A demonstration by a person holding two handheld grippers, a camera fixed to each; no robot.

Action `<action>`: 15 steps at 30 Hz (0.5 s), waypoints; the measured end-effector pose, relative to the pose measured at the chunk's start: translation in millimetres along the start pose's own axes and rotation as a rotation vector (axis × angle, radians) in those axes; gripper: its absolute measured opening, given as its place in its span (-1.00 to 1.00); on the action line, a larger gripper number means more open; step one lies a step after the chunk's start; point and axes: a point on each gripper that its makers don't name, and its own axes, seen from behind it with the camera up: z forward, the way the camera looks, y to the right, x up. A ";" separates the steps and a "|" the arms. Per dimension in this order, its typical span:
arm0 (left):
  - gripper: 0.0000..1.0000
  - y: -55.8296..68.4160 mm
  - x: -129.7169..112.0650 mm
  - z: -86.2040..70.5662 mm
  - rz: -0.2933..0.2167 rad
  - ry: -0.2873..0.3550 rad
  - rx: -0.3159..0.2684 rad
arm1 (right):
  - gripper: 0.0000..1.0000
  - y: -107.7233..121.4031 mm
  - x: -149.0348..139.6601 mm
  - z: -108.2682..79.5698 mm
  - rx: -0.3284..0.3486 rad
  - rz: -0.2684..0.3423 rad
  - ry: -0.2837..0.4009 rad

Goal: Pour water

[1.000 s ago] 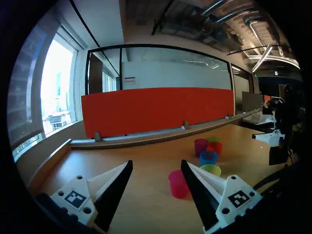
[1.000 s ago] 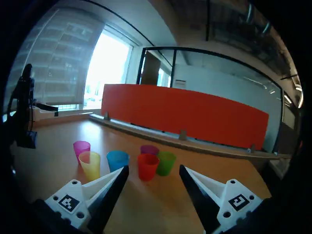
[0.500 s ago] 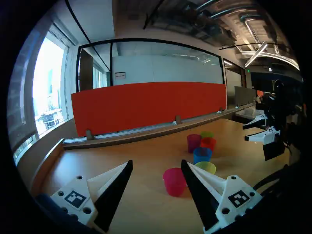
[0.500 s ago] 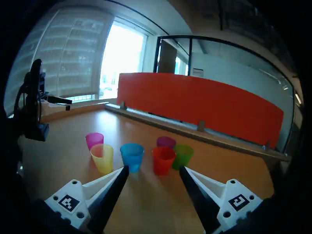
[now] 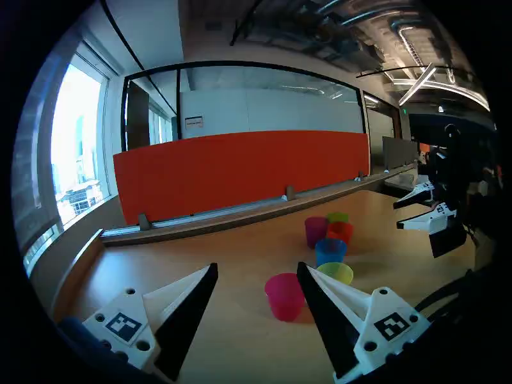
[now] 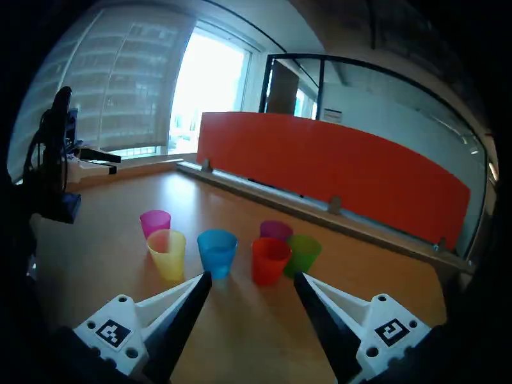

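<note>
Six plastic cups stand in a loose cluster on the wooden table (image 6: 384, 269). Every one is upright, its long axis vertical and its open mouth pointing up. In the right gripper view, from the left, I see the pink cup (image 6: 155, 224), with the yellow cup (image 6: 167, 254) just in front of it. Then come the blue cup (image 6: 217, 253) and the red cup (image 6: 269, 260), with the purple cup (image 6: 276, 230) behind the red one. The green cup (image 6: 302, 253) stands close against the red one's right side. I cannot tell whether any cup holds water.

My left gripper (image 5: 256, 265) is spread wide and grasps nothing. In the left gripper view the pink cup sits low between its fingers, close to the right finger; whether they touch I cannot tell. My right gripper (image 6: 251, 275) is also spread wide and empty. The blue and red cups stand just beyond its fingertips, apart from them. Behind the cups runs an orange partition (image 6: 333, 166).
</note>
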 end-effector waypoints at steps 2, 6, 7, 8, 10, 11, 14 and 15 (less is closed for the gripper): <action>0.83 0.3 -0.2 0.4 -0.001 -0.003 0.000 | 1.00 3.2 -0.5 1.7 -0.003 -0.002 -0.006; 0.83 1.0 -0.1 1.0 0.003 -0.009 -0.005 | 1.00 8.4 1.1 3.9 -0.004 -0.002 -0.010; 0.83 1.0 -0.2 1.4 0.005 -0.010 -0.006 | 1.00 9.6 1.4 4.4 -0.004 -0.002 -0.012; 0.83 1.1 -0.2 1.7 0.006 -0.012 -0.007 | 1.00 10.7 1.8 5.0 -0.004 -0.002 -0.013; 0.83 2.0 0.3 2.7 0.008 -0.015 -0.013 | 1.00 12.8 1.4 6.5 -0.004 -0.005 -0.018; 0.83 2.5 0.5 3.2 0.009 -0.017 -0.016 | 1.00 13.8 1.2 7.2 -0.004 -0.006 -0.021; 0.83 6.8 -1.4 5.5 0.006 -0.028 -0.035 | 1.00 16.9 1.6 9.2 -0.002 -0.007 -0.028; 0.83 8.5 -1.5 6.6 0.006 -0.032 -0.044 | 1.00 17.9 1.6 10.0 -0.001 -0.007 -0.032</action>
